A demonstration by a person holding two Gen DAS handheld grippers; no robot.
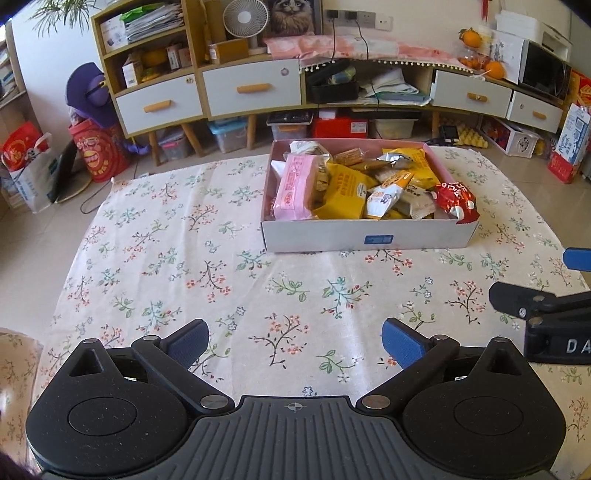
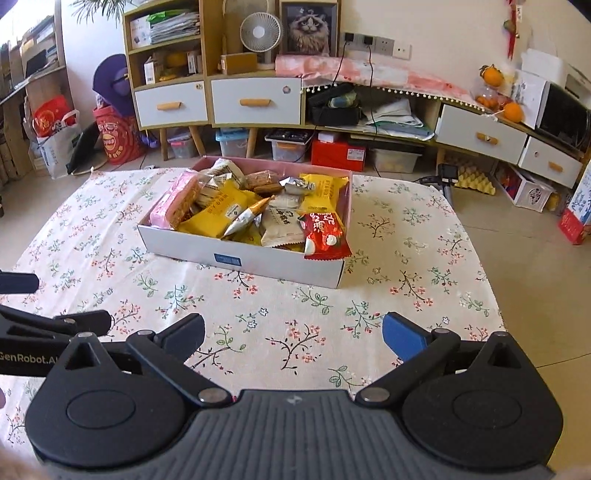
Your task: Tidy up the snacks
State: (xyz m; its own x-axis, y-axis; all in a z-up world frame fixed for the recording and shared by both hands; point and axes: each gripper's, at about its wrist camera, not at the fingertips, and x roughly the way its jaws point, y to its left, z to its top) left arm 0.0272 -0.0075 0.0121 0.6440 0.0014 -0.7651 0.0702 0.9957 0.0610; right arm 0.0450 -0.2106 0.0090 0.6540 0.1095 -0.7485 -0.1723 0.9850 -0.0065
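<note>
Both claws wide open w/ nothing in them. Left claw (image 1: 294, 341) hovers low over the floral cloth on the table (image 1: 155, 266), blue pads (image 1: 402, 345) spread far apart; right claw (image 2: 293, 338) same, fingers fully spread, over the near part of the cloth. In left wrist view the right claw shows at 3 o'clock, well apart from the box. In right wrist view the left claw sits at 9 o'clock. Snack box (image 1: 369, 234), white cardboard w/ pink inside and a small blue label on its front wall, stands on the table at approx 12–1 o'clock from left claw, approx 11–12 o'clock from right claw, clear of both. Box is full of wrapped snacks: pink pack (image 1: 297, 184) along its left side, yellow packs (image 1: 345, 194) mid, a silver/orange pouch (image 2: 248, 218) lying tilted on top, a beige packet (image 2: 282, 225) beside it, red packet (image 2: 325, 236) at front-right corner, overhanging the rim. Beyond the table, at 12 o'clock, a wood cabinet (image 2: 255, 99) w/ white drawers, a small fan (image 2: 259, 31) and cat picture (image 2: 308, 26) on top; oranges (image 2: 513, 110) at 2 o'clock.
</note>
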